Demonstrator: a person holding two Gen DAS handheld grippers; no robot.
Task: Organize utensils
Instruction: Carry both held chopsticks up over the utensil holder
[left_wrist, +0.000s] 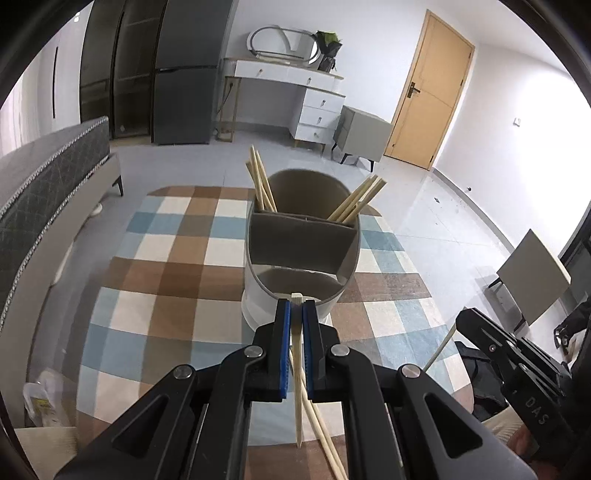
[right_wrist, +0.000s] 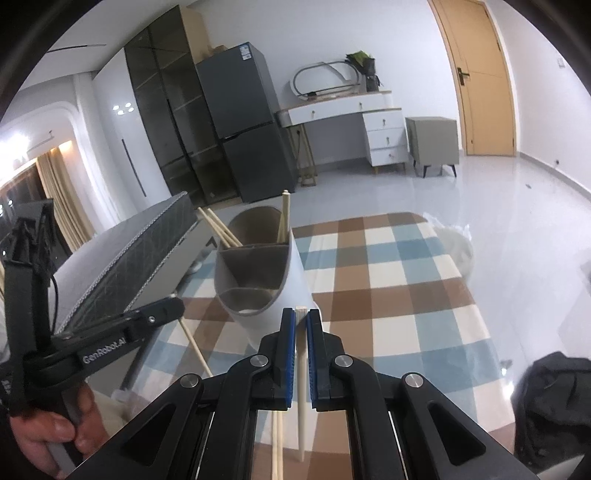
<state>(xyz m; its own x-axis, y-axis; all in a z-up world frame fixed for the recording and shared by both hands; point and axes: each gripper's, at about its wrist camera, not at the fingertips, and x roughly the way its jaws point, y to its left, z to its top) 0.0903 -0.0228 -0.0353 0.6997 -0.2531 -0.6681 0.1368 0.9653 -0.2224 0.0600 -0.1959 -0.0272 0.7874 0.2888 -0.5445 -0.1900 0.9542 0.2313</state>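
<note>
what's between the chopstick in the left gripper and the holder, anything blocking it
Nothing visible. The left gripper is shut on a chopstick, and the utensil holder stands just beyond its tip with the near compartment open and bare. The other chopsticks sit in the far compartments, out of the way.

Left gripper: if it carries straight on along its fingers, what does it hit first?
Probably the holder: its near rim sits just past the left gripper, which is shut on a chopstick. The chopstick's top end would likely reach it first; depth is unclear.
</note>
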